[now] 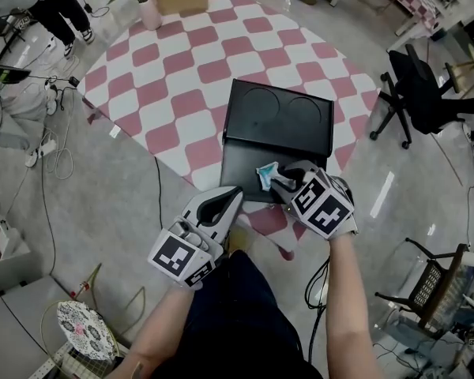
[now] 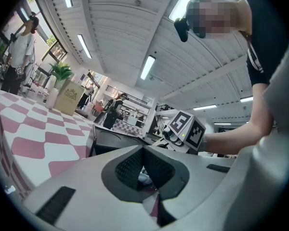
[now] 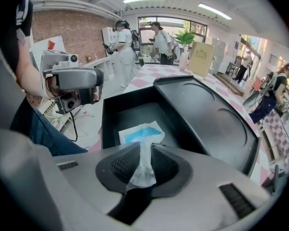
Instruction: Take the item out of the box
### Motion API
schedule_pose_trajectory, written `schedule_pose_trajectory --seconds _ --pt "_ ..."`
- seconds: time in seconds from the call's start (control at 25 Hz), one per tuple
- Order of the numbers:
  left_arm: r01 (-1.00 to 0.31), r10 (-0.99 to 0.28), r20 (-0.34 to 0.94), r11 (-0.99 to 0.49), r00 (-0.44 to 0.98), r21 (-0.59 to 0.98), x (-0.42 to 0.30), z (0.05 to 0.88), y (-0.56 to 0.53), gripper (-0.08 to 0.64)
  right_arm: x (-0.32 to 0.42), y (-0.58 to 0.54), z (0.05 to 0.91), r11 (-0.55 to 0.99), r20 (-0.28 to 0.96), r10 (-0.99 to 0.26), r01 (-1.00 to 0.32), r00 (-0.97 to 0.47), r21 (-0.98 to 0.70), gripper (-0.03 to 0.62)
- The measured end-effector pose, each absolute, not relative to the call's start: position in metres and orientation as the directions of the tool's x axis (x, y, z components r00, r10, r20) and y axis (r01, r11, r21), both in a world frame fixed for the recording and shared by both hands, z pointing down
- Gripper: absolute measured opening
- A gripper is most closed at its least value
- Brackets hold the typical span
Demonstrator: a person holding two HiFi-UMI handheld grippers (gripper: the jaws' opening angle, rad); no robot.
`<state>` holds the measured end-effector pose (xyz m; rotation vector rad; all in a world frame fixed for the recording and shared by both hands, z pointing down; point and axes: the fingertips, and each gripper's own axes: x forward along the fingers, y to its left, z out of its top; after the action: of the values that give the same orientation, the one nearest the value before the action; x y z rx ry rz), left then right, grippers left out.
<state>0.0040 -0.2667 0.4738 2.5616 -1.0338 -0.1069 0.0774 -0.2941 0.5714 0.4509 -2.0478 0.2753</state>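
Right claw closed on only one thin edge of the blue-white packet, low inside the black box. Left claw closed, empty, near the box. Might slip free or tear if pulled up fast.

We see a smooth black plastic box with a dull sheen, a thin crinkly film packet, ribbed matt black pads in the right gripper's smooth grey plastic shell, and a glossy floor.
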Motion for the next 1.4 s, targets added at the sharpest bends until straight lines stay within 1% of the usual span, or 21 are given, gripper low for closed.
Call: schedule_pose_trajectory --seconds 0.36,0.8,1.4 --pt "-0.672 -0.698 0.07 -0.652 0.713 0.351 0.0 0.472 -0.268 0.002 0.073 -0.296 0.543 0.886 0.803 -0.283 -0.463 -0.524 0.01 0.071" --pt "-0.694 -0.717 0.07 -0.639 0.694 0.331 -0.007 0.464 -0.272 0.002 0.075 -0.298 0.507 0.826 0.676 -0.384 -0.561 -0.629 -0.053 0.071" --pt "-0.705 -0.727 0.062 -0.635 0.683 0.317 -0.014 0.45 -0.276 0.002 0.087 -0.293 0.465 0.728 0.512 -0.562 -0.682 -0.65 -0.067 0.071"
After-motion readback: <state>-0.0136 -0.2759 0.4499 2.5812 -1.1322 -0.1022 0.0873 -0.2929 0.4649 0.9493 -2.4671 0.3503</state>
